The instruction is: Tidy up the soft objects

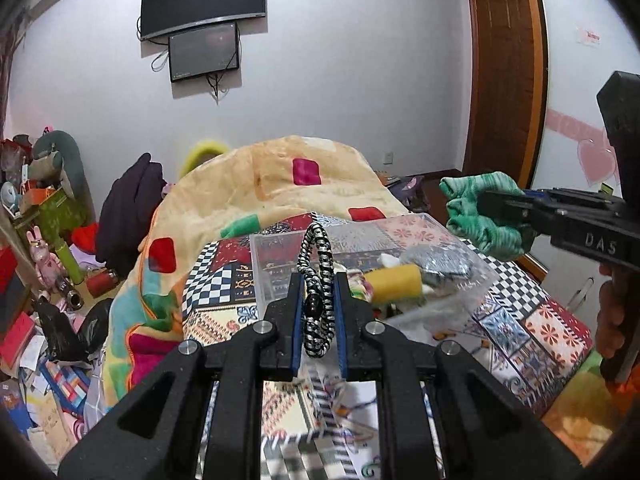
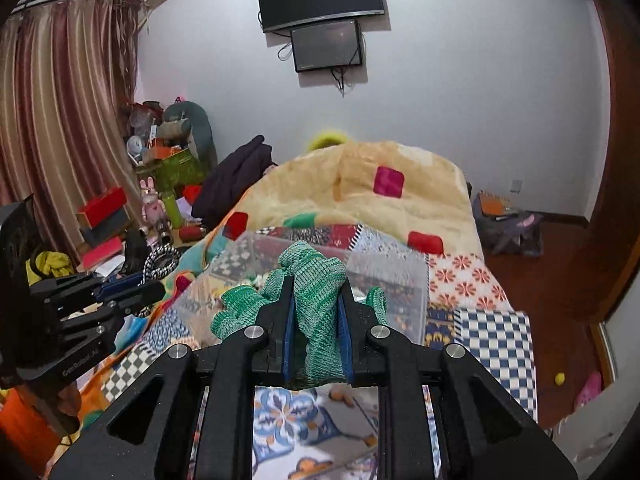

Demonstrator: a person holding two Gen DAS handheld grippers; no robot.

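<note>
A black-and-white braided cord loop [image 1: 316,292] is pinched between the fingers of the left gripper [image 1: 317,312], the blue pads pressed against its sides; the loop stands upright and rises above the fingertips. In the right wrist view the same loop [image 2: 160,262] is seen at the tip of the left gripper [image 2: 120,292], held above the bed's left edge.

A green knitted glove [image 2: 316,304] is clamped between the fingers of the right gripper [image 2: 316,320], with its knitted digits bulging out on both sides. In the left wrist view the glove [image 1: 476,212] is held aloft at the right, near the far right corner of the box.

A clear rectangular plastic box [image 1: 280,280] rests on the patchwork bedspread [image 1: 540,320]. Inside it a yellow rolled cloth [image 1: 394,282] and a grey speckled bundle [image 1: 436,266] are seen lying side by side. A cream fleece blanket with coloured squares [image 1: 280,176] is heaped behind the box.
</note>
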